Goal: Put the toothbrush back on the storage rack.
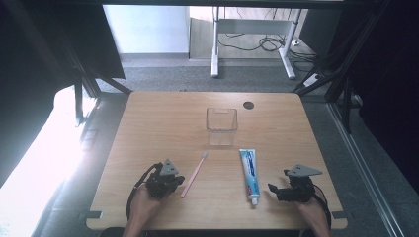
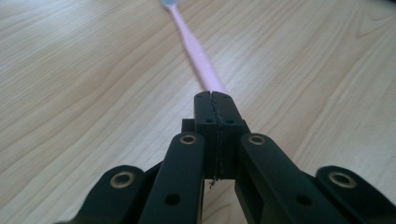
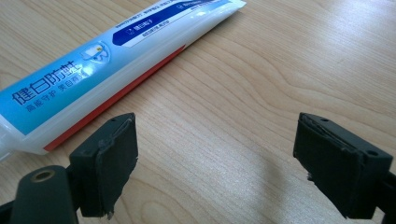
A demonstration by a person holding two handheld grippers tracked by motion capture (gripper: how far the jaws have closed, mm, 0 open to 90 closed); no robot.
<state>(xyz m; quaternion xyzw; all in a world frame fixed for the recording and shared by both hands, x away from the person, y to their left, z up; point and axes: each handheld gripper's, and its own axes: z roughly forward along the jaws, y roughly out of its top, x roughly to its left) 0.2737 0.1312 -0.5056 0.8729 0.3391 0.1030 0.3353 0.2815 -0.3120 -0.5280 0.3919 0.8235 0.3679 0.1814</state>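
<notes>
Left gripper [image 2: 215, 95] clenching the pink toothbrush [image 2: 196, 53]
Right gripper [image 3: 215, 154] is sitting released, the toothpaste tube [image 3: 93, 65] lying just beyond one jaw.

I am viewing a light wooden table [image 1: 158, 123] with a round cable hole [image 1: 248, 105] near its far edge. Grey carpet [image 1: 173, 79] is covering the floor beyond it. A white desk frame [image 1: 215, 49] is standing farther back, with black cables [image 1: 267, 44] lying beneath it. Dark panels [image 1: 390, 74] are flanking both sides. Strong daylight [image 1: 34, 163] is flooding in at the left.
</notes>
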